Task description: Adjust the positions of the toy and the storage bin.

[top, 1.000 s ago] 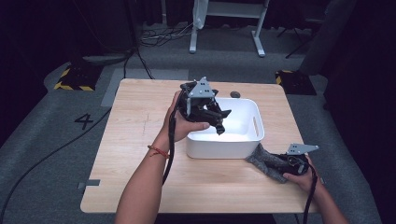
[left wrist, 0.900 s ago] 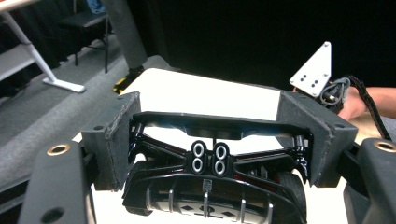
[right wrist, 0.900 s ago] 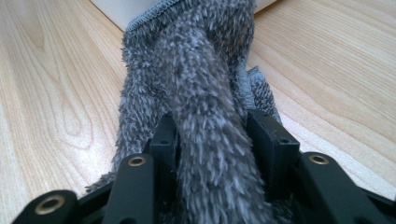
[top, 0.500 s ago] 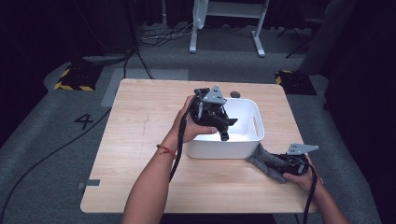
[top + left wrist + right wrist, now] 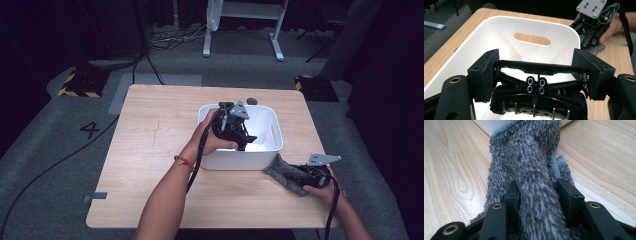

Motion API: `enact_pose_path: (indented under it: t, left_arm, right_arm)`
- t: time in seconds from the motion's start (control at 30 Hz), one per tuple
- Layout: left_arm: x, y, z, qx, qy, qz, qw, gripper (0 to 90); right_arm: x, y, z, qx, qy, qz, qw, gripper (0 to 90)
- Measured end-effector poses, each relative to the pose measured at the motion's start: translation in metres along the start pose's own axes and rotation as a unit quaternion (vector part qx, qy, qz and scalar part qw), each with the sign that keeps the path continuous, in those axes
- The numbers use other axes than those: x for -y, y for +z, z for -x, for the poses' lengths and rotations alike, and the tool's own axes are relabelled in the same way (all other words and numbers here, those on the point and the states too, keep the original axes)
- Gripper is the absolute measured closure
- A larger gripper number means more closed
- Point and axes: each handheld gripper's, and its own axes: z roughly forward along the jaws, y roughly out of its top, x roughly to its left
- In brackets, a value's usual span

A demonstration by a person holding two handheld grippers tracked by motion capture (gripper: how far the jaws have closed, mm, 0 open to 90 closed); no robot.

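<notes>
My left tool [image 5: 244, 141] inside white plastic tub [image 5: 272, 131], mid bench [image 5: 150, 150], clamped on black mechanical part [image 5: 534, 105], part w/ rollers & linkage. My right tool [image 5: 295, 176] low on bench just right-near of tub, clamped on grey fuzzy cloth [image 5: 534, 170]; cloth touches tub's near-right corner.

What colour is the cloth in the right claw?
Grey, fuzzy pile; cloth shows best in the right gripper view, pinched in the right claw.
</notes>
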Motion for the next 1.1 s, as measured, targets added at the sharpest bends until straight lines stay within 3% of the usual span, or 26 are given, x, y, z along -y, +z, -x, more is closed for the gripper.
enact_pose_path:
  t: [0.37,0.5,0.63,1.0,1.1]
  left_arm:
    - [0.007,0.015,-0.003,0.011,-0.017,-0.029,0.9994,24.6]
    - [0.006,0.018,-0.005,0.012,-0.012,-0.049,0.9986,24.6]
    - [0.005,0.022,-0.007,0.016,-0.004,-0.083,0.9964,24.6]
    - [0.006,0.028,-0.010,0.023,0.004,-0.130,0.9913,24.6]
    - [0.005,0.032,-0.009,0.025,0.010,-0.149,0.9885,24.5]
  right_arm:
    - [0.000,0.000,0.000,0.000,0.000,0.000,1.0000,57.4]
    - [0.000,0.000,0.000,0.000,0.000,0.000,1.0000,57.4]
    - [0.000,0.000,0.000,0.000,0.000,0.000,1.0000,57.4]
    - [0.000,0.000,0.000,-0.001,0.000,0.000,1.0000,57.3]
    - [0.000,0.000,0.001,-0.003,0.002,0.000,1.0000,57.3]
